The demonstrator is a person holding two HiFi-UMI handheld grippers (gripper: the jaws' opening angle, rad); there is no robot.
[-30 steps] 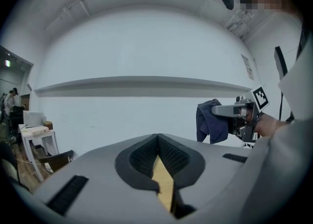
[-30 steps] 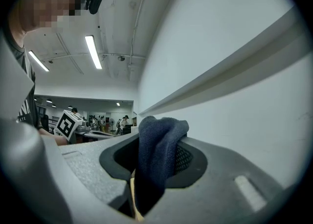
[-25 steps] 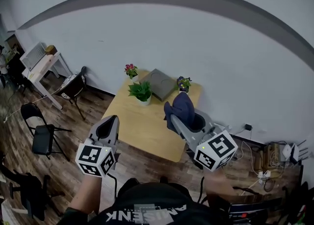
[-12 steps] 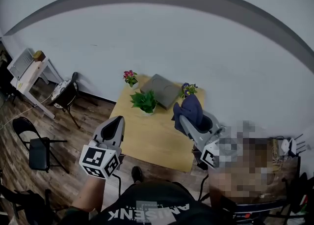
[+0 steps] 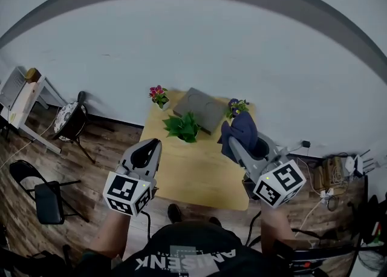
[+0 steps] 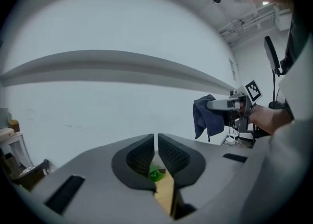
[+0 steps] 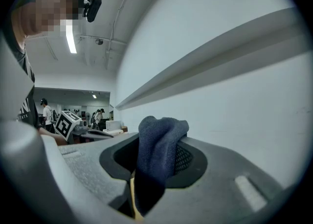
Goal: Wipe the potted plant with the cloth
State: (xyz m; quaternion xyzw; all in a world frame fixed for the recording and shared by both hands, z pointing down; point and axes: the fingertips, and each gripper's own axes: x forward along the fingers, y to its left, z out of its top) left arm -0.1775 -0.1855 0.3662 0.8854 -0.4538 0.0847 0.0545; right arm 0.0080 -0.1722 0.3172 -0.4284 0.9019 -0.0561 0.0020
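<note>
A green leafy potted plant [image 5: 183, 127] stands mid-back on the wooden table [image 5: 199, 173]. My right gripper [image 5: 234, 144] is shut on a dark blue cloth [image 5: 240, 132], held over the table's right side, to the right of the plant and apart from it. In the right gripper view the cloth [image 7: 159, 154] bulges up between the jaws and hangs below them. My left gripper [image 5: 151, 147] is shut and empty, over the table's left front edge. In the left gripper view the plant [image 6: 156, 174] shows as a green sliver below the closed jaws, with the cloth [image 6: 206, 115] at right.
A pink-flowered pot [image 5: 158, 95], a purple-flowered pot [image 5: 237, 107] and a flat grey case [image 5: 201, 108] line the table's back by the white wall. Chairs [image 5: 42, 194] and a stool [image 5: 69, 121] stand on the floor to the left. Cables [image 5: 329, 185] lie on the right.
Both grippers have come forward toward the table, which now sits closer below them. The cloth stays held in the right gripper, and the left stays shut.
</note>
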